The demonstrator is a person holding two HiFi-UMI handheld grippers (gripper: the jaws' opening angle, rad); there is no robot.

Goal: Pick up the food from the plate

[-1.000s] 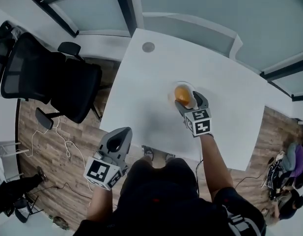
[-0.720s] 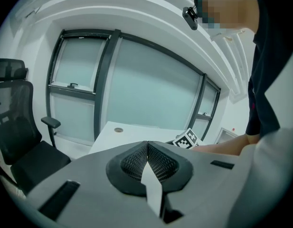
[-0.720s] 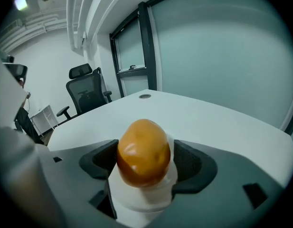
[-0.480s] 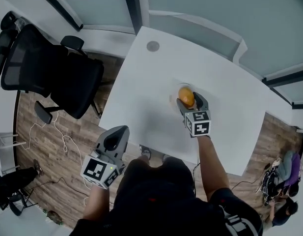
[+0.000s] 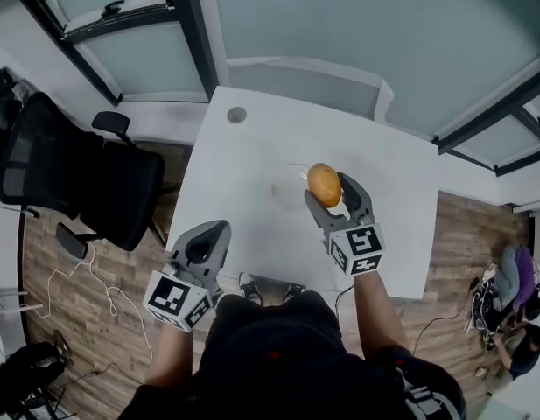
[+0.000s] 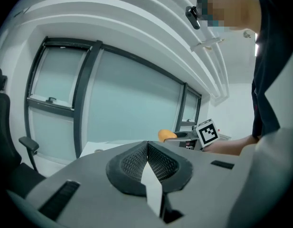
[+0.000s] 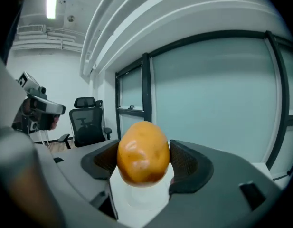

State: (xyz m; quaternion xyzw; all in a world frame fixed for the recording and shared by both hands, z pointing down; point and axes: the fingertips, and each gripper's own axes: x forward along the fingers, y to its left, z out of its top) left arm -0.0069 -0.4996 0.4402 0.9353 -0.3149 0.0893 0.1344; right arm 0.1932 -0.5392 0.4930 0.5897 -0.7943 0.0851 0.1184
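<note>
An orange, rounded piece of food (image 5: 324, 184) sits between the jaws of my right gripper (image 5: 328, 189), which is shut on it and holds it in the air above the white table (image 5: 243, 199). In the right gripper view the food (image 7: 143, 152) fills the gap between both pads. The pale plate (image 5: 290, 182) lies on the table just left of the food, and shows faintly below it (image 7: 137, 199). My left gripper (image 5: 207, 245) hangs shut and empty off the table's near left edge; its jaws (image 6: 147, 159) meet with nothing between them. From there the food (image 6: 166, 135) shows far off.
A black office chair (image 5: 77, 178) stands left of the table on the wood floor. A round cable grommet (image 5: 237, 114) is at the table's far left corner. Glass partitions run behind the table. Bags (image 5: 506, 296) lie on the floor at far right.
My right gripper has risen with the food, lifting it off the plate. The left gripper has stayed shut at the near left.
</note>
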